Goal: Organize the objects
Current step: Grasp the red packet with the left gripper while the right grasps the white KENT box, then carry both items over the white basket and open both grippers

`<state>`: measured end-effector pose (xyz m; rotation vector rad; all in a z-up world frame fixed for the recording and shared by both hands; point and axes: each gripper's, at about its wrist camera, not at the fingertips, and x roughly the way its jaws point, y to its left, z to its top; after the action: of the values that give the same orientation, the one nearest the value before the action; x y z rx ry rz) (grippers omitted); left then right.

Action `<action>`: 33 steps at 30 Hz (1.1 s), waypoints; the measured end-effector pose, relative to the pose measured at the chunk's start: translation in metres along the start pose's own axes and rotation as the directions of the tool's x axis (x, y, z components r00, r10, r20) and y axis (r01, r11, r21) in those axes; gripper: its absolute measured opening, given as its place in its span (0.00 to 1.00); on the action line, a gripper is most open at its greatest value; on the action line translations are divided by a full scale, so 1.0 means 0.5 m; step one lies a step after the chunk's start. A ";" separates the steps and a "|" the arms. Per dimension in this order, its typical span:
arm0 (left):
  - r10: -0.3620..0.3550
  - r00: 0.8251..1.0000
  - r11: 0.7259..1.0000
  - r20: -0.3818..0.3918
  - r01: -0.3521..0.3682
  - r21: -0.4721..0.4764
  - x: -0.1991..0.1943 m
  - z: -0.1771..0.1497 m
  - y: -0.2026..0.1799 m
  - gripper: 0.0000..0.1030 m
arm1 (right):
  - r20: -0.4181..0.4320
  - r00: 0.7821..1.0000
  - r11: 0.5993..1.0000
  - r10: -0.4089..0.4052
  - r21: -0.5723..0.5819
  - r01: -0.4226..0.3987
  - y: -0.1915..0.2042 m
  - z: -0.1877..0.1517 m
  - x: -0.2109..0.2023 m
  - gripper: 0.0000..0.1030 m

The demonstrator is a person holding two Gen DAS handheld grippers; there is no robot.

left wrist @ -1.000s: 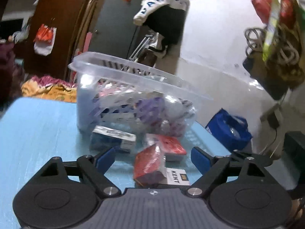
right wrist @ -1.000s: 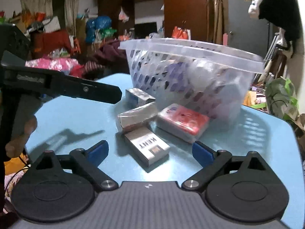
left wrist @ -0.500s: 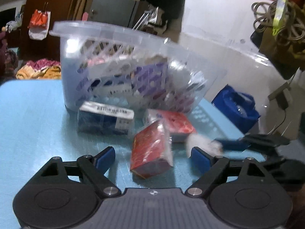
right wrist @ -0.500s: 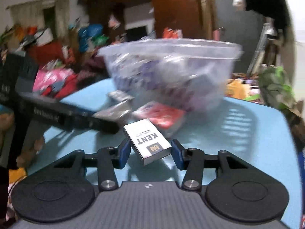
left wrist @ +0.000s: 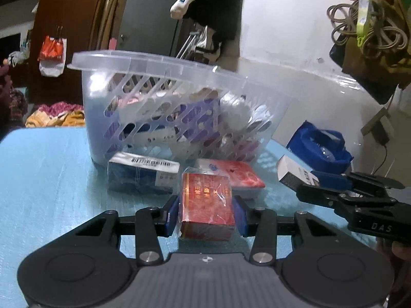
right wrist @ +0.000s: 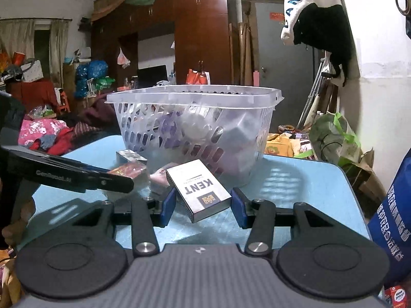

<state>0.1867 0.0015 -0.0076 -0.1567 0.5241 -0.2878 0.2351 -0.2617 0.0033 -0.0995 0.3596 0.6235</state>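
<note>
My left gripper (left wrist: 206, 213) is shut on a red wrapped cigarette pack (left wrist: 205, 202) just above the blue table. My right gripper (right wrist: 204, 205) is shut on a white KENT pack (right wrist: 199, 188), lifted off the table; the pack also shows in the left wrist view (left wrist: 295, 173), at the right. A blue pack (left wrist: 142, 173) and a red-and-white pack (left wrist: 231, 177) lie in front of a clear slotted plastic basket (left wrist: 179, 97) holding several small packs. The basket stands at the middle of the right wrist view (right wrist: 195, 125).
The blue table (left wrist: 46, 179) ends just right of the basket. A blue bag (left wrist: 321, 146) sits on the floor beyond that edge. Clothes hang on the wall (right wrist: 318, 25) above the basket. Clutter and a wooden wardrobe (right wrist: 195, 33) fill the background.
My left gripper closed on the red pack. My right gripper closed on the KENT pack and lifted it up off the table.
</note>
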 end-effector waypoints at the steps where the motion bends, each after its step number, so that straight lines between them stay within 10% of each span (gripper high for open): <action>1: -0.001 1.000 1.000 0.003 0.001 0.000 0.000 0.001 0.001 0.47 | -0.001 1.000 1.000 -0.002 -0.006 0.002 0.002 0.000 0.005 0.49; 11: -0.005 1.000 1.000 0.026 0.005 0.000 -0.007 -0.001 0.002 0.47 | 0.019 1.000 1.000 -0.005 -0.015 0.005 0.006 -0.003 0.002 0.49; 22: -0.057 0.957 0.998 0.283 0.060 -0.002 -0.131 0.083 -0.002 0.47 | 0.206 0.975 0.994 0.084 0.054 -0.097 0.007 0.094 -0.094 0.49; 31: 0.104 0.990 0.990 0.093 -0.094 -0.103 0.018 0.317 0.065 0.51 | -0.026 1.000 1.000 -0.018 0.013 0.018 0.000 0.308 0.161 0.51; 33: 0.153 0.987 0.982 0.050 -0.147 -0.121 0.053 0.318 0.082 0.71 | -0.050 0.997 0.998 -0.066 -0.020 0.065 0.014 0.303 0.190 0.73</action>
<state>0.2997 0.0441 0.1071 -0.2374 0.4915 -0.1049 0.3478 -0.1735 0.1108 -0.1440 0.3977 0.5605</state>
